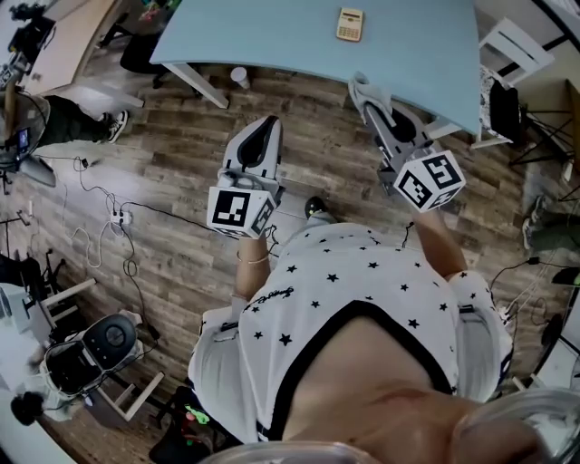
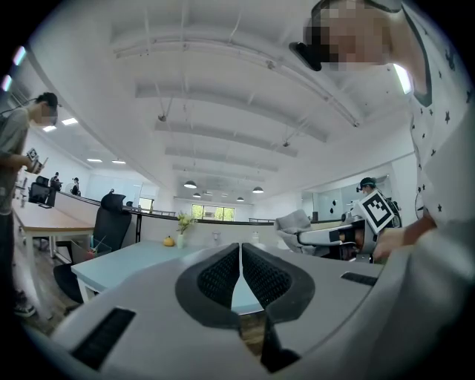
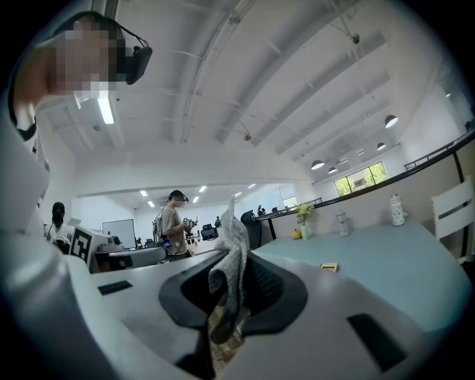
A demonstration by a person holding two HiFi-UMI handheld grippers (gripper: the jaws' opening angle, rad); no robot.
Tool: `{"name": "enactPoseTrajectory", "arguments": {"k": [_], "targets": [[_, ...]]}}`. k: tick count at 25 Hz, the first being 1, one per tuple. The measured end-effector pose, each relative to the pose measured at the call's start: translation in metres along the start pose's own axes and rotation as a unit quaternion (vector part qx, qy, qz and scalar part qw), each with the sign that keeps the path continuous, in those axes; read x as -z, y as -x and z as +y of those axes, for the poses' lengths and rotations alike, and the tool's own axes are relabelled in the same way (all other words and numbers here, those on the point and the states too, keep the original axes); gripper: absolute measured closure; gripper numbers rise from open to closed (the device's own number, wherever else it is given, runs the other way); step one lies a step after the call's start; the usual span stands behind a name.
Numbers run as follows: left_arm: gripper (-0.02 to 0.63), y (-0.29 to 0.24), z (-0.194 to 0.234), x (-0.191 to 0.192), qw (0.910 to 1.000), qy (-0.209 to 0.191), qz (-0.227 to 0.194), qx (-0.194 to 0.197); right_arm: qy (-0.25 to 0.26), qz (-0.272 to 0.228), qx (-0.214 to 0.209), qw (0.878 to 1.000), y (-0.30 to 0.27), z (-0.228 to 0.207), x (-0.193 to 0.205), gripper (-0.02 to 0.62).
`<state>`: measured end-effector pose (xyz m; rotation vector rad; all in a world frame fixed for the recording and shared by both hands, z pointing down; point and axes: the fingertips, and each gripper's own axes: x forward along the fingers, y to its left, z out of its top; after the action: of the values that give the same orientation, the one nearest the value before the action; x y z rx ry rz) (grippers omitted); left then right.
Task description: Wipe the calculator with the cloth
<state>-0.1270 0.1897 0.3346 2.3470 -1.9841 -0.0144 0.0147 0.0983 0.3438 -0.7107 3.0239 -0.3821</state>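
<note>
A small beige calculator lies flat on the light blue table; in the right gripper view the calculator shows small on the tabletop. My right gripper is shut on a grey cloth, held near the table's front edge, short of the calculator. The cloth hangs pinched between the right gripper jaws. My left gripper hovers over the floor in front of the table. Its pads are pressed together with nothing between them, as the left gripper view shows.
A white cup stands on the wooden floor under the table edge. White chairs sit at the right. Cables and a power strip lie on the floor at left. A person stands in the background.
</note>
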Motion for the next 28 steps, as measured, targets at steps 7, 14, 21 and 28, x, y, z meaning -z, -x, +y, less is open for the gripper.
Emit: {"name": "enactPoseTrajectory", "arguments": {"k": [7, 14, 21, 28], "targets": [[0.571, -0.013, 0.046, 0.004, 0.9999, 0.011, 0.004, 0.004, 0.001, 0.007, 0.026, 1.0, -0.028, -0.004, -0.002, 0.549], [0.571, -0.046, 0.043, 0.009, 0.9989, 0.017, 0.015, 0.04, -0.014, 0.012, 0.076, 0.997, -0.02, -0.038, -0.002, 0.549], [0.571, -0.086, 0.043, 0.004, 0.9989, 0.001, 0.023, 0.04, -0.032, -0.01, 0.072, 0.997, -0.05, -0.09, -0.012, 0.549], [0.571, -0.142, 0.068, 0.003, 0.9991, -0.007, 0.035, 0.026, -0.049, -0.021, 0.055, 0.997, -0.107, -0.144, -0.029, 0.549]]}}
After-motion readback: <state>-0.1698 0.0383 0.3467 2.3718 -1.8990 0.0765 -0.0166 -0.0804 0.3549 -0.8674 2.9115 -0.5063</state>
